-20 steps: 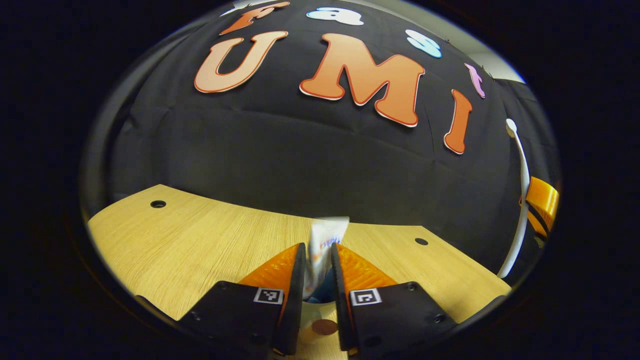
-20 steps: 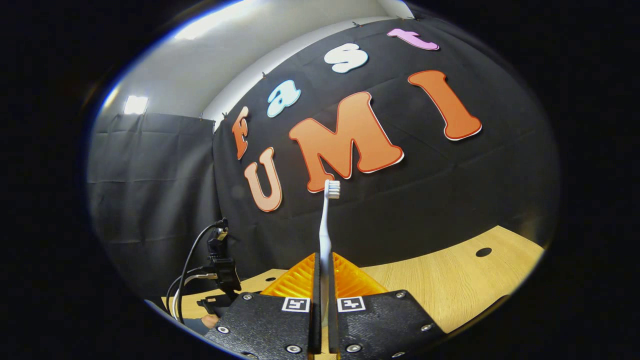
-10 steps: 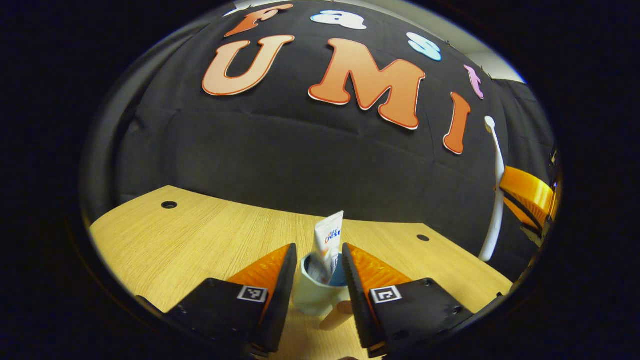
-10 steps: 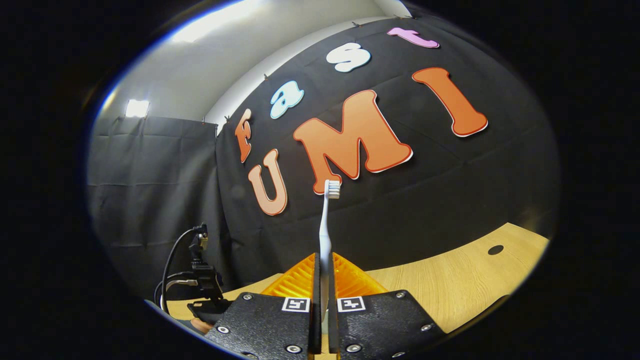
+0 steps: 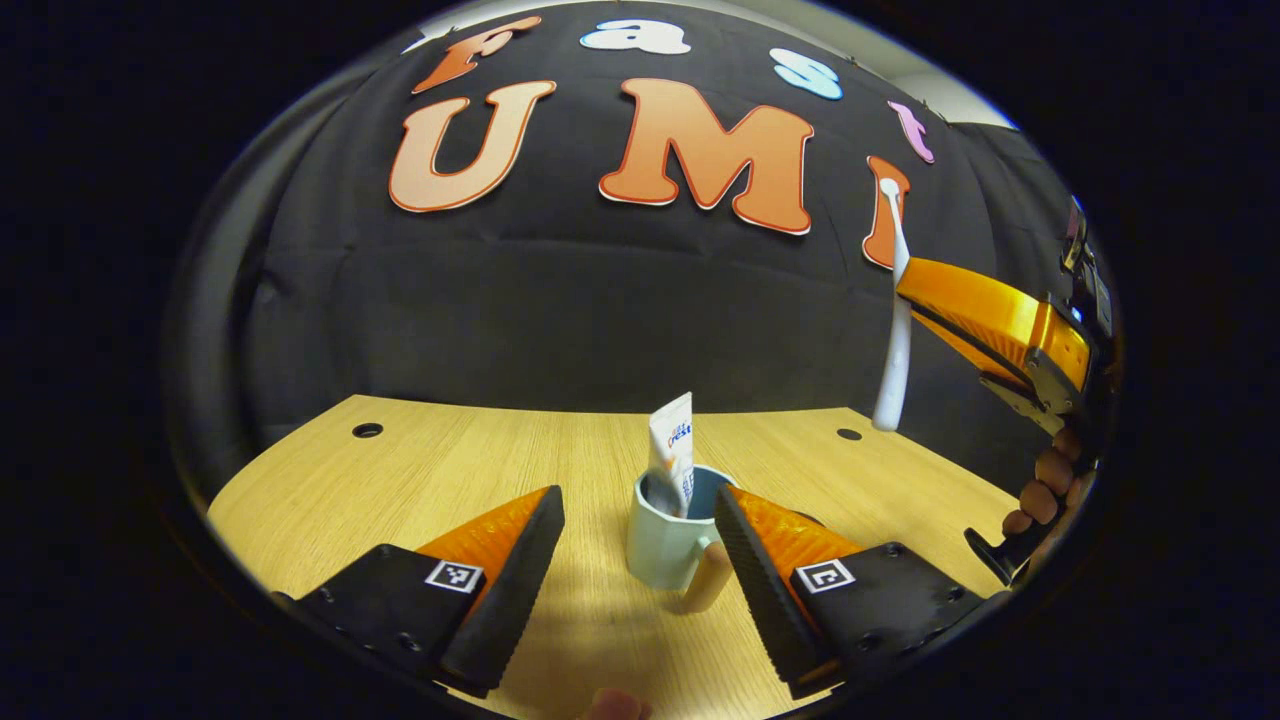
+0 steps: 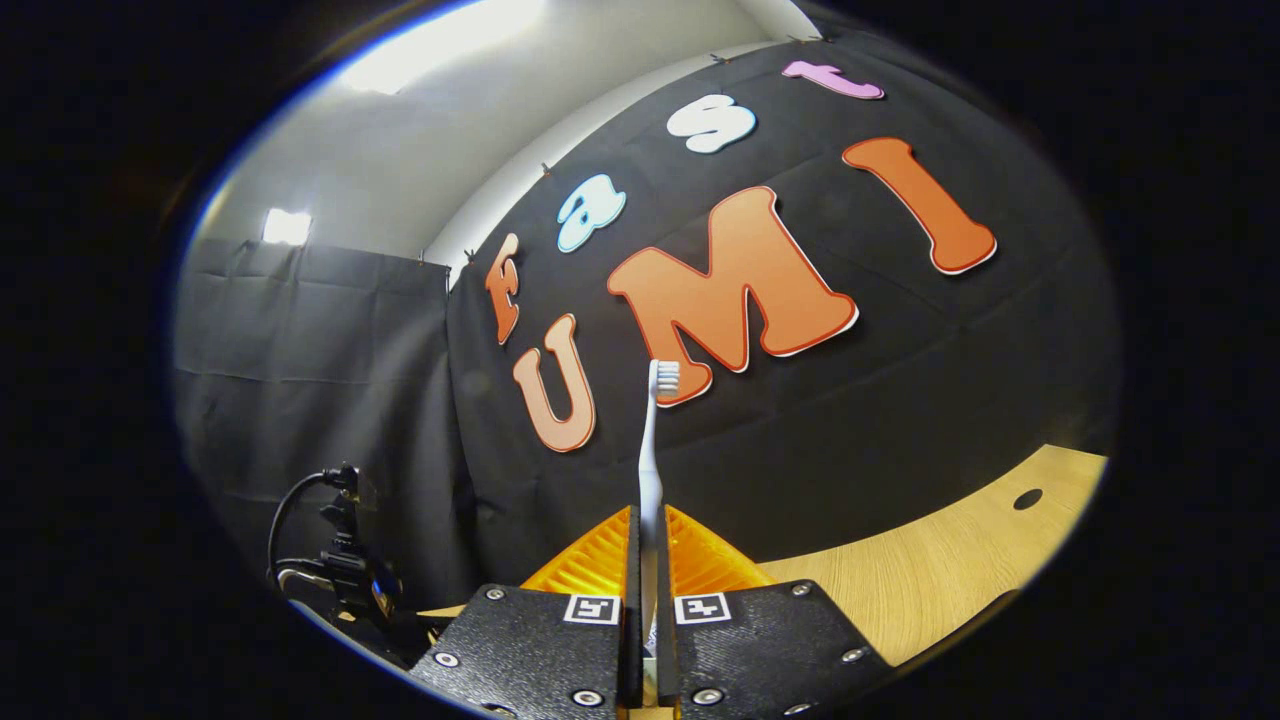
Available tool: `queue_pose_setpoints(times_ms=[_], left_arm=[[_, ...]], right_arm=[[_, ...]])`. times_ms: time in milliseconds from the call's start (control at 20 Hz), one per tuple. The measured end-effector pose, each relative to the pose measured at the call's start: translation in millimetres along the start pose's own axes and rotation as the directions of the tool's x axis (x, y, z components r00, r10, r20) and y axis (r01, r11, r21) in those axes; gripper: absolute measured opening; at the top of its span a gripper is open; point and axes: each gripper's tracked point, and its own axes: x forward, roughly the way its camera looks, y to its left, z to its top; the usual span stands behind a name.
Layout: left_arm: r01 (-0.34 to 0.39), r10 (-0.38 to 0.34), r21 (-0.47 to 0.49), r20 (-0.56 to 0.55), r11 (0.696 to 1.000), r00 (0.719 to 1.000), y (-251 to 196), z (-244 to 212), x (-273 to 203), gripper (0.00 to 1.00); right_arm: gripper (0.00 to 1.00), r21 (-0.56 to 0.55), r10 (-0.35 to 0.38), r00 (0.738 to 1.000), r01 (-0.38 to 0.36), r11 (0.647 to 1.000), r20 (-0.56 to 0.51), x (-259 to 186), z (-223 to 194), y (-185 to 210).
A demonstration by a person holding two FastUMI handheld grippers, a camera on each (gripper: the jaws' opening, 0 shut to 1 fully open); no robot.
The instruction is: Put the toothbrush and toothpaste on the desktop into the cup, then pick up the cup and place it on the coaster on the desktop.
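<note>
In the left gripper view a pale mug with a tan handle stands on the wooden desktop, and the white toothpaste tube leans upright inside it. My left gripper is open, one finger either side of the mug and drawn back from it. Up at the right of that view the right gripper holds the white toothbrush above the desk. In the right gripper view my right gripper is shut on the toothbrush, which points up with its bristle head on top.
The desktop has small round holes near its back edge, against the black cloth wall. A hand grips the right gripper. In the right gripper view the left gripper's body and cables sit low at the left.
My left gripper let go of the toothpaste, opened wide and drew back, leaving the tube standing in the mug. The right gripper carried the toothbrush in toward the mug.
</note>
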Motion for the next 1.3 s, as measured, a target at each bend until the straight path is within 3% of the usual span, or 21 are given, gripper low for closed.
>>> queue_pose_setpoints(times_ms=[200,650,1100,1300], left_arm=[[-0.010,0.010,-0.006,0.025,1.000,1.000,10.3,7.4,-14.3,0.98],[-0.004,0.005,-0.031,0.039,1.000,0.999,18.1,3.7,-28.0,0.98],[0.025,-0.025,-0.099,0.005,0.995,1.000,8.0,-12.3,-16.0,0.98],[-0.001,0.001,-0.095,0.001,0.995,1.000,14.8,-13.9,-10.2,0.98]], right_arm=[[0.06,-0.028,0.008,1.000,-0.007,1.000,0.013,4.4,-2.9,2.6],[0.06,-0.040,-0.024,0.998,0.022,0.999,-0.057,34.9,-52.4,-1.1],[0.06,-0.033,-0.062,0.992,0.058,0.998,-0.113,53.3,-95.0,-10.8],[0.06,-0.018,-0.071,0.988,0.069,0.997,-0.139,58.1,-110.5,-16.2]])
